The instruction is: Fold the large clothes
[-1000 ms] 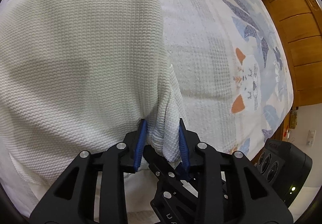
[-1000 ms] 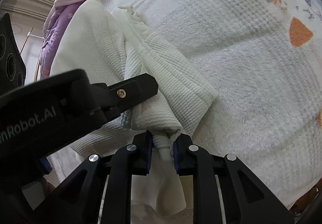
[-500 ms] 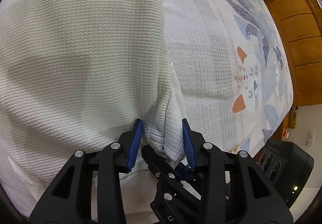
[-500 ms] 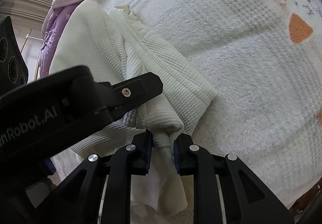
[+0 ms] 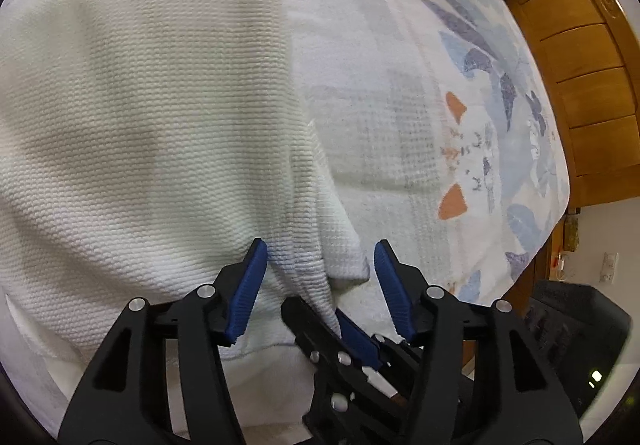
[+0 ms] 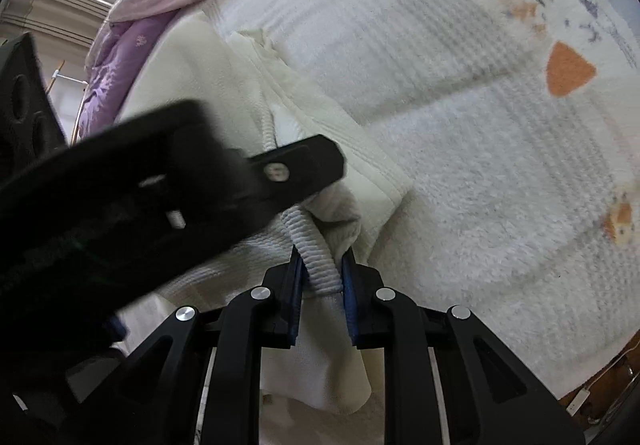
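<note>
Since a second ago your left gripper (image 5: 318, 257) has released the sweater (image 5: 152, 117); your right gripper (image 6: 322, 265) still clamps its hem near the bed (image 6: 480, 173) edge. Fold unfinished.

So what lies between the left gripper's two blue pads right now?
In the left wrist view, a bunched fold of the white knit garment hangs between the left gripper's spread pads, unclamped.

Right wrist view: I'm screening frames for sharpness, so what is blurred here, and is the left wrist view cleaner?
Right wrist view: the left gripper crossing the frame is motion-smeared, while the white knit garment between the right gripper pads stays crisp. Left wrist view: the garment weave is soft toward the top, sharper near the gripper; fisheye bends the wooden headboard.
</note>
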